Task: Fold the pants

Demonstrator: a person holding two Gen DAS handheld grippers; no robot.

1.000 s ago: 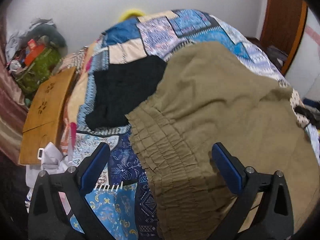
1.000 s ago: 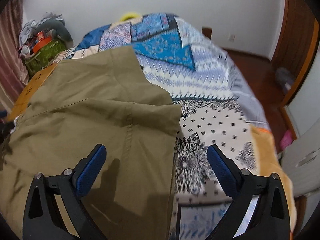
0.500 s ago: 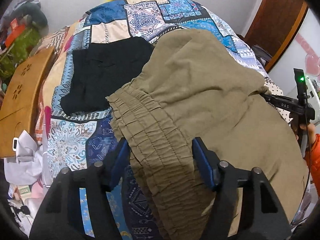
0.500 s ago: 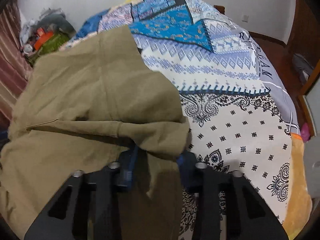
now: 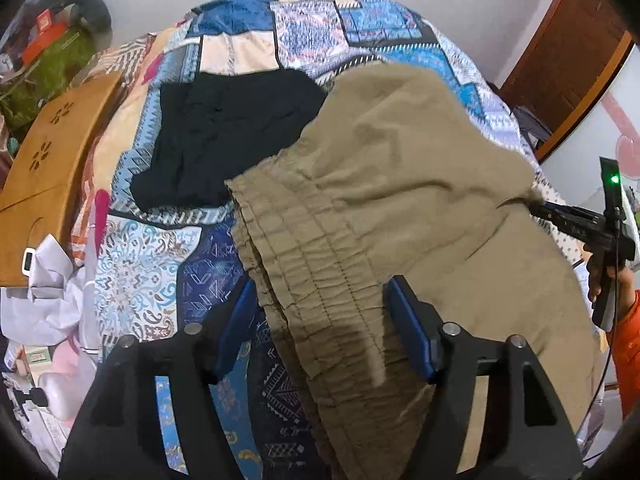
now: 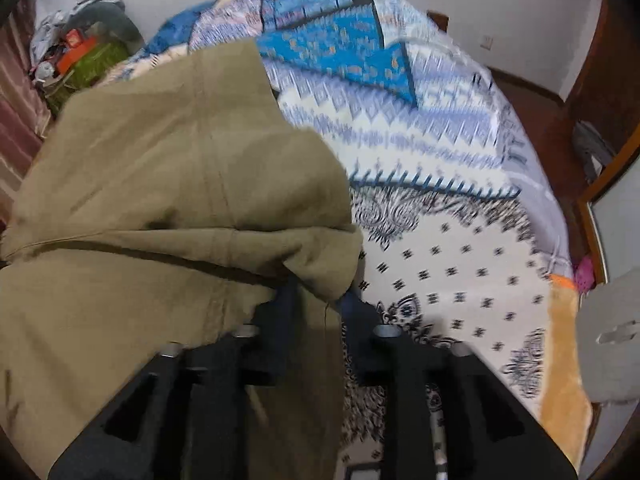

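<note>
Olive-green pants lie spread on a patchwork bedspread. My left gripper straddles the gathered elastic waistband, its blue pads partly closed on the bunched cloth. In the right wrist view my right gripper is shut on a folded edge of the pants, lifting the fabric into a ridge. The right gripper also shows at the far right of the left wrist view, holding the pants' edge.
A black garment lies on the bed beside the waistband. A wooden board and clutter stand at the bed's left. A wooden door is at the right. White patterned bedspread lies right of the pants.
Both grippers closed from wide open. The left came down over the waistband; the right pinched the pants' edge and raised it.
</note>
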